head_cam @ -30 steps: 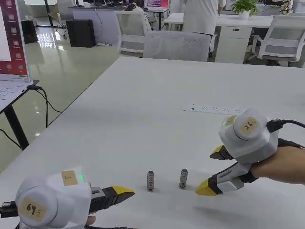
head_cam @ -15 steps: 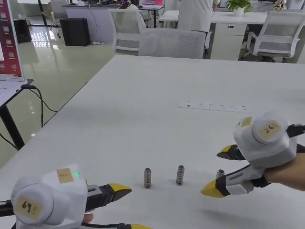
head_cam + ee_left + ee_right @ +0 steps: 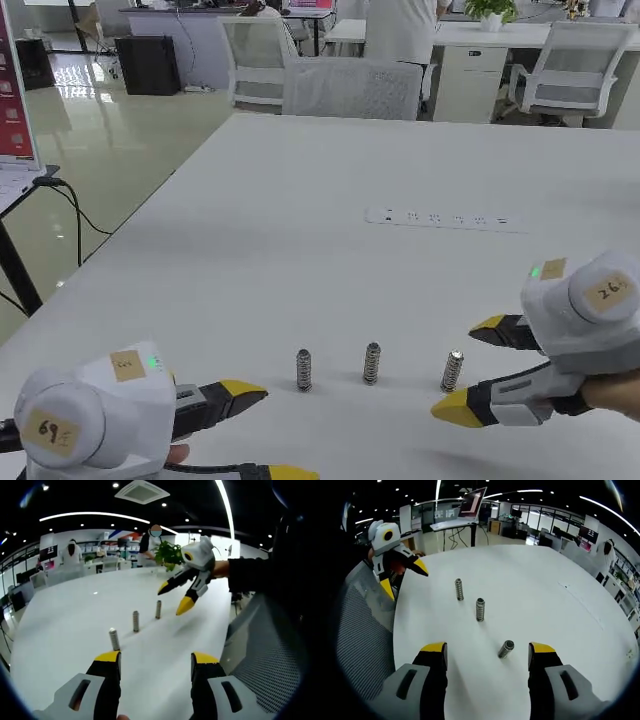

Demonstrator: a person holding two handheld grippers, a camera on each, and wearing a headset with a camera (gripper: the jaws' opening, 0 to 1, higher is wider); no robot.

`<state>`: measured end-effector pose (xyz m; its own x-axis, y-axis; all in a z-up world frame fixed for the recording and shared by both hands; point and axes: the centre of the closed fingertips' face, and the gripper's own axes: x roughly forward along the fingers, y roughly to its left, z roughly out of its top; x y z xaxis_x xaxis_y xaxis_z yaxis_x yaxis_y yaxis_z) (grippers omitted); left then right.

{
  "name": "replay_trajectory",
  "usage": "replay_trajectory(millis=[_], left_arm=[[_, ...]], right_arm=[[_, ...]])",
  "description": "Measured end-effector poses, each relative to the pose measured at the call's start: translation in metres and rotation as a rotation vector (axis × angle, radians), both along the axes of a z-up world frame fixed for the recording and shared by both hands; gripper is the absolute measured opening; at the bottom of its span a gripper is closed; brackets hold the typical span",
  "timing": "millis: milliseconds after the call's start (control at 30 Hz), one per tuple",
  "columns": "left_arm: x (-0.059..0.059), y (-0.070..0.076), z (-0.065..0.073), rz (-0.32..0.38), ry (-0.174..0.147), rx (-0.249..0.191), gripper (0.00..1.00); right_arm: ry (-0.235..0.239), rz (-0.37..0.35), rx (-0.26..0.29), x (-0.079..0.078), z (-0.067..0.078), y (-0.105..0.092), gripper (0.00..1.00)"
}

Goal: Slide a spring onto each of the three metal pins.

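Note:
Three metal pins stand upright in a row on the white table, each wearing a coil spring: the left pin [image 3: 304, 369], the middle pin [image 3: 372, 363] and the right pin [image 3: 452, 370]. My right gripper [image 3: 483, 368] is open just right of the right pin [image 3: 506, 649], which sits between its yellow fingertips, apart from both. My left gripper [image 3: 268, 432] is open near the table's front edge, short of the left pin [image 3: 114, 639], with nothing between its fingers. The other two pins [image 3: 135, 621] [image 3: 158, 609] line up beyond it.
A white power strip [image 3: 445, 219] lies flat further back on the table. Office chairs [image 3: 352, 88] stand behind the far edge. A laptop stand with a cable [image 3: 50, 185] is at the left, off the table.
My right gripper has drawn back to the right, uncovering a third pin with a spring on it. The left gripper has barely moved. The head camera has shifted.

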<state>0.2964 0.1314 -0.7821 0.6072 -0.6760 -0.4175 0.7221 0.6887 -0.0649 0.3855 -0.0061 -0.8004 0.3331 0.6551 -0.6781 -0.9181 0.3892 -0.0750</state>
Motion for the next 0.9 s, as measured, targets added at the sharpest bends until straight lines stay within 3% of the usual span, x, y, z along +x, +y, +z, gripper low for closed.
replay_trajectory(millis=[400, 900], left_arm=[[0.005, 0.004, -0.002, 0.019, 0.004, -0.005, 0.53], [0.010, 0.009, -0.003, 0.052, 0.002, -0.010, 0.57]], right_arm=[[-0.018, -0.046, 0.064, -0.009, 0.003, -0.011, 0.65], [-0.003, -0.074, 0.122, -0.026, -0.001, -0.010, 0.66]])
